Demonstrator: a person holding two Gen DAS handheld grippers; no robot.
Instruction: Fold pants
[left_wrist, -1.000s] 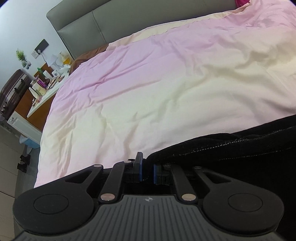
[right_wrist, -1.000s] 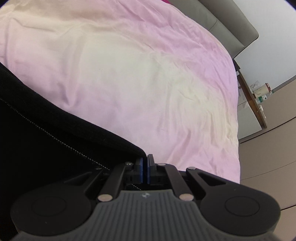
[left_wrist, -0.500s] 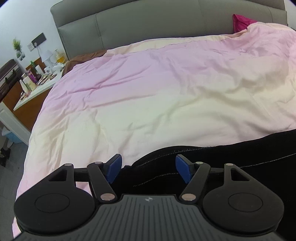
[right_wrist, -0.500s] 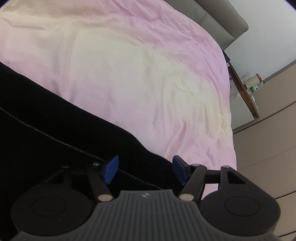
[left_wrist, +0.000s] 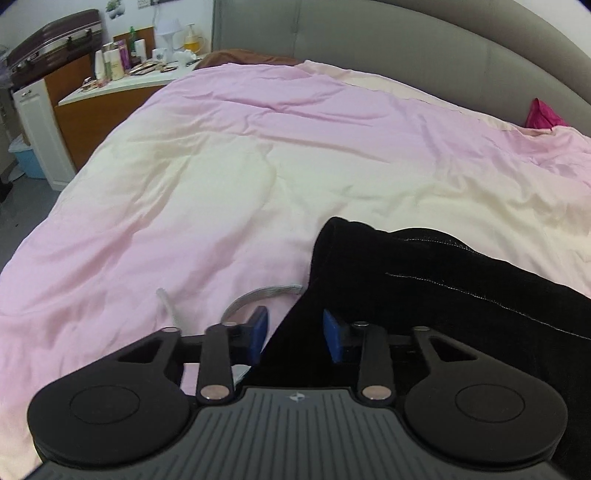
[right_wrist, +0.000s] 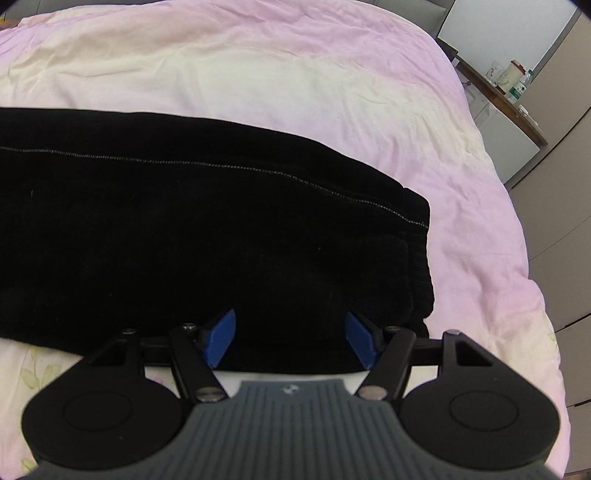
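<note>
Black pants (right_wrist: 192, 229) with a thin pale seam line lie flat on the pink bed cover; their right end is a ribbed cuff (right_wrist: 417, 258). In the left wrist view the pants (left_wrist: 424, 295) fill the lower right, with a grey drawstring (left_wrist: 258, 295) poking out at their left end. My left gripper (left_wrist: 295, 334) is open, its blue pads on either side of the pants' left edge. My right gripper (right_wrist: 291, 336) is wide open and empty, just above the pants' near edge by the cuff.
The pink and cream bed cover (left_wrist: 240, 177) spreads wide beyond the pants. A grey headboard (left_wrist: 388, 48) stands at the back. A bedside table (left_wrist: 122, 81) with bottles and a suitcase (left_wrist: 48, 40) is at the far left. A shelf with jars (right_wrist: 506, 85) is at the right.
Both grippers were shut on the pants' edge a second ago; both have opened, let the pants drop flat on the bed, and pulled back and up.
</note>
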